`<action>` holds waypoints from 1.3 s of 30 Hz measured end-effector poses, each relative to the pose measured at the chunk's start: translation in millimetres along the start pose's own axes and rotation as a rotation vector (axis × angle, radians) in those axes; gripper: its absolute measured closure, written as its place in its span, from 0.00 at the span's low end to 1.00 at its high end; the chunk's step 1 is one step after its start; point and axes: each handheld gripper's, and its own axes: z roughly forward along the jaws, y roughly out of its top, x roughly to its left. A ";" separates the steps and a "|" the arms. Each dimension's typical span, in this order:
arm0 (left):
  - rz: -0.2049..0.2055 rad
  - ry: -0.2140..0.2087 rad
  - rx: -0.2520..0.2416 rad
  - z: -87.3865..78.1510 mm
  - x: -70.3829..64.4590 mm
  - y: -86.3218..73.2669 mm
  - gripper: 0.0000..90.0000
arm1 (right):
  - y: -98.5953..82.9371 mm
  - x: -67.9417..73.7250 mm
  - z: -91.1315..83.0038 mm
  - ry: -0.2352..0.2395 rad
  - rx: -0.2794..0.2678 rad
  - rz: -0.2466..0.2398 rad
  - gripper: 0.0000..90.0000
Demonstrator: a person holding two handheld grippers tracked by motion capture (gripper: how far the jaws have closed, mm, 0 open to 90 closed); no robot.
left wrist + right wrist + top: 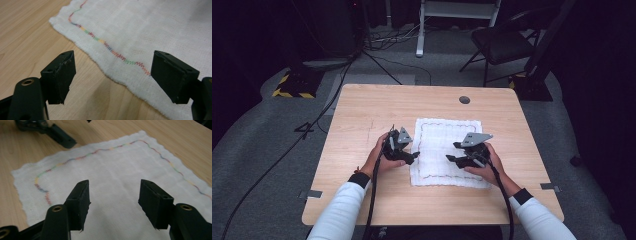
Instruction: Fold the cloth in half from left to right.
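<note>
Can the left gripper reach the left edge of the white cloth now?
Probably yes: the left gripper is open, its jaws straddle the white cloth's edge, and nothing lies between them.

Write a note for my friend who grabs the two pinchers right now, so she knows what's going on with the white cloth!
Left gripper: open, holding nothing, jaws straddling the left edge of the white cloth.
Right gripper: open, holding nothing, poised over the cloth's right part.
Cloth: spread flat on the wooden table, coloured stitching near its edges.
Done: nothing visible; no fold, no corner lifted.
Left: probably grasping the cloth, then folding or moving it.
</note>
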 end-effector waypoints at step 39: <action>-0.310 0.126 0.052 84.7 65.9 37.2 0.21 | 17.8 98.9 69.3 0.173 0.083 -0.181 0.62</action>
